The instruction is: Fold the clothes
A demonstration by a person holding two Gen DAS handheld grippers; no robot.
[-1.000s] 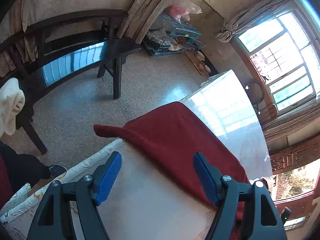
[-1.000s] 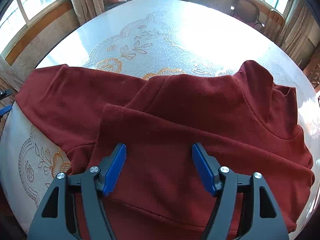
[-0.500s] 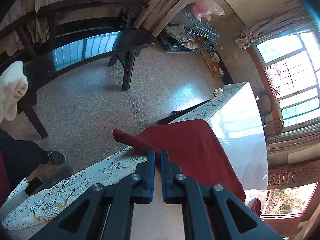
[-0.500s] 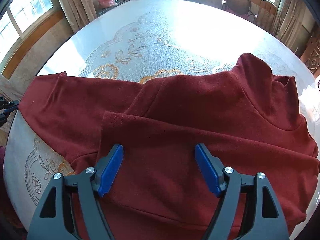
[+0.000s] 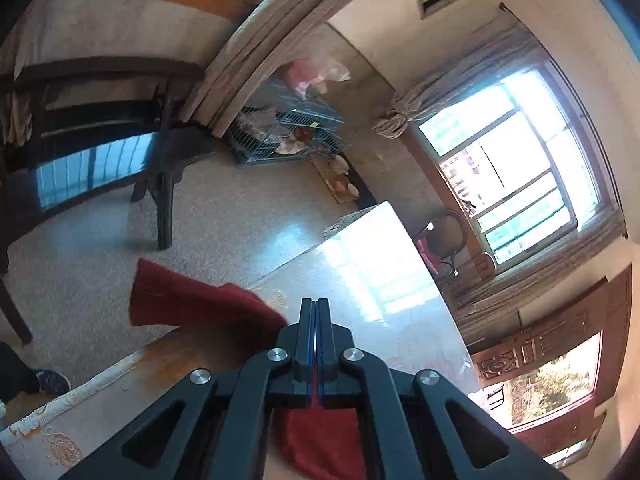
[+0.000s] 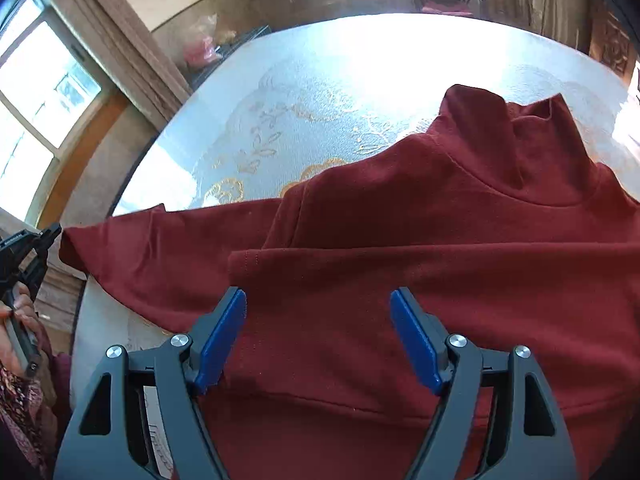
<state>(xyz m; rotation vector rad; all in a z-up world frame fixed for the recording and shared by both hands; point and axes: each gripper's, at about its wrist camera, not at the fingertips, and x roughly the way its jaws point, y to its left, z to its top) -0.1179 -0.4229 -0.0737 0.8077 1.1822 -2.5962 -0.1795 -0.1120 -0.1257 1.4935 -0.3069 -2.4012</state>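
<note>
The dark red knit top [image 6: 420,264] lies across the near edge of the counter [image 6: 320,92]. The left gripper [image 5: 315,320] (jaws clenched on its sleeve) could lose the thin fabric; the right gripper [image 6: 318,332], jaws released, hovers.

- Our left gripper [image 5: 315,312] has its 2 jaws pressed together on the red garment [image 5: 192,304].
- We see the cloth's end lifted past the table [image 5: 372,264] edge, over the floor [image 5: 100,248].
- A dark bench [image 5: 92,168] stands beyond.

Bright daylight from windows [image 5: 516,168], blown-out glare on tabletop [image 6: 400,52], fisheye-bent dark edges, slight softness
</note>
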